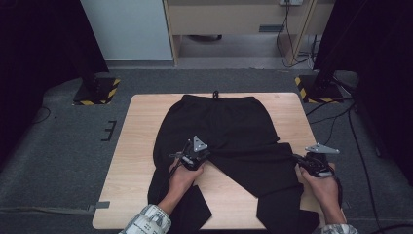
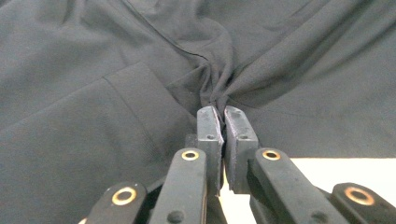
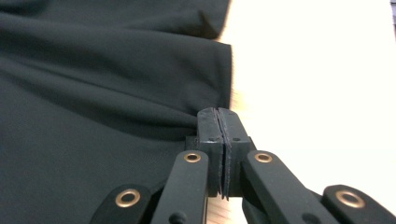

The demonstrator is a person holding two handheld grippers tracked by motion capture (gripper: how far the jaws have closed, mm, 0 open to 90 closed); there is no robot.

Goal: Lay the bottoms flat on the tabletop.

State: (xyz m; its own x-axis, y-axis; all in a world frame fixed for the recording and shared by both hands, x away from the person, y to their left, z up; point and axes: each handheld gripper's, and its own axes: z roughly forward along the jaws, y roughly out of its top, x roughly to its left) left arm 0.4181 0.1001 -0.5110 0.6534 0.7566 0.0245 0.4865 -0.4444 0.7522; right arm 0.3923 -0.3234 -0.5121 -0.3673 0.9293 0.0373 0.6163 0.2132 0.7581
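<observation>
1. Black trousers [image 1: 229, 131] lie flat on the tabletop [image 1: 136, 141], waistband at the far edge, legs pointing toward the person.
2. Waistband is gathered; a short drawstring loop [image 1: 215, 93] sticks out at its middle.
3. One leg [image 1: 160, 185] runs down the left side and hangs over the near edge. The other leg [image 1: 272, 170] is angled across toward the right side of the tabletop, its end also over the near edge.
4. Fabric: plain, matte, dark, with seams and a pocket edge visible in the left gripper view. No logo, label or writing readable anywhere on it.
5. No containers on the tabletop.
6. Left gripper [image 1: 194, 157] sits at the crotch area, between the two legs. In the left gripper view [image 2: 220, 122] its jaws are nearly closed and pinch a bunched fold of the trousers [image 2: 140, 84]; creases fan out from the tips.
7. Right gripper [image 1: 311, 163] is at the right edge of the angled leg, near the right side of the tabletop. In the right gripper view [image 3: 218, 122] its jaws are pressed fully together on the fabric edge of the trousers [image 3: 116, 93]; cloth pulls taut into the tips.
8. Bare tabletop [image 3: 317, 84] shows pale wood right of that gripper.
9. Both hands hold the grippers from the near side; patterned sleeves [image 1: 148, 220] at the bottom.
</observation>
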